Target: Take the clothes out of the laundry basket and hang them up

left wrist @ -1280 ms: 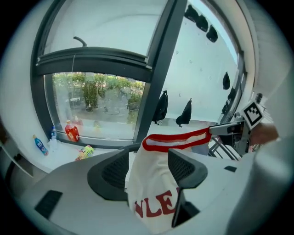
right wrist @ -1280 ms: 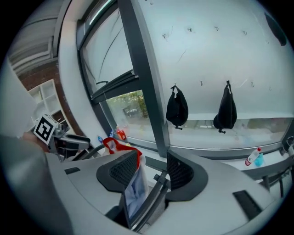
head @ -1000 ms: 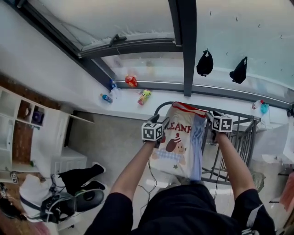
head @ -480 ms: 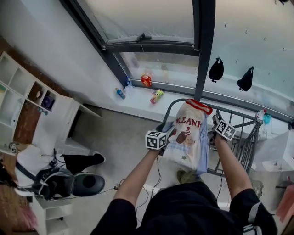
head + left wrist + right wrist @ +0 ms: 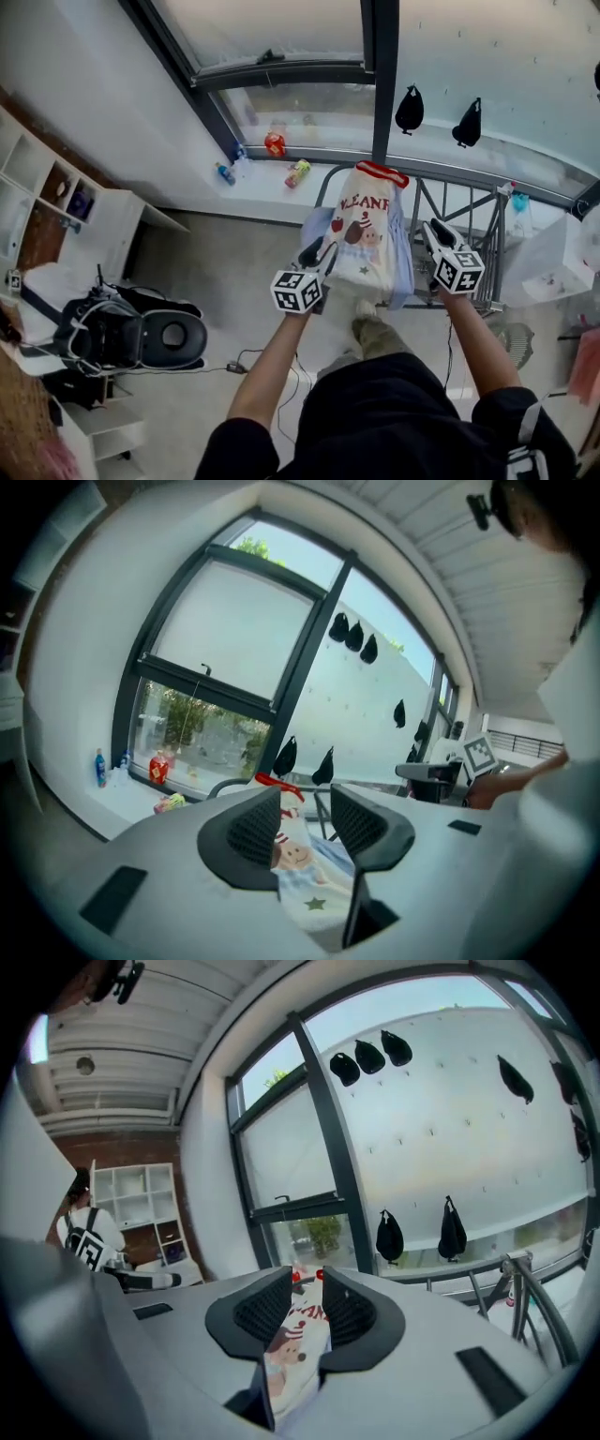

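Observation:
A white child's top point(image 5: 367, 239) with a cartoon print, red collar and blue striped sleeves hangs draped over the top rail of a grey metal drying rack point(image 5: 469, 202). My left gripper point(image 5: 314, 251) is at the top's lower left edge. My right gripper point(image 5: 433, 232) is just off its right edge. Both sets of jaws are closing. In the left gripper view the top point(image 5: 300, 855) shows whole beyond the left gripper point(image 5: 305, 817), not pinched. The right gripper view likewise shows the top point(image 5: 295, 1354) past the right gripper point(image 5: 305, 1307). No laundry basket is in view.
Bottles and snack packs point(image 5: 274, 143) stand on the window ledge. Black bags point(image 5: 410, 111) hang on the wall outside. A white shelf unit point(image 5: 37, 187) is at the left, with dark gear point(image 5: 141, 337) on the floor. A white cloth point(image 5: 562, 262) hangs at the right.
Both grippers have drawn back and down from the top's upper sides and their jaws have narrowed. The top stays draped on the rack rail.

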